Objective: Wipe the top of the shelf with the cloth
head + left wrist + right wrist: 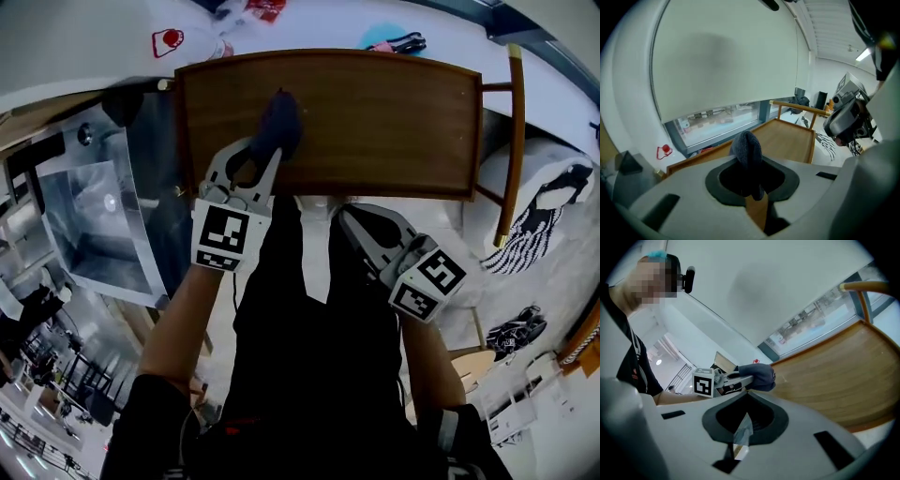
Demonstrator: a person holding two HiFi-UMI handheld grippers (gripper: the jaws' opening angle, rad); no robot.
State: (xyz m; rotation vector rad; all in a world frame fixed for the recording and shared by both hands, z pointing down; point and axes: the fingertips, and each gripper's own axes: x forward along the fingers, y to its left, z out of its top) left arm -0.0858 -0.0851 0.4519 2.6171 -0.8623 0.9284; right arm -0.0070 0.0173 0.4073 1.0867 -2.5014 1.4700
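The wooden shelf top (375, 122) spreads across the upper middle of the head view. A dark blue-grey cloth (278, 127) rests on its left front part, bunched up, with my left gripper (267, 155) shut on it. In the left gripper view the cloth (746, 150) stands up out of the jaws above the shelf top (787, 138). My right gripper (349, 217) hangs just in front of the shelf's front edge, shut and holding nothing. The right gripper view shows the cloth (759, 376) to the left, over the shelf top (834, 376).
A shiny metal box (89, 206) stands to the shelf's left. A wooden rail (514, 141) runs down its right side, with striped black-and-white fabric (548, 211) beyond. A teal item (389, 39) and a red-marked object (167, 40) lie behind the shelf.
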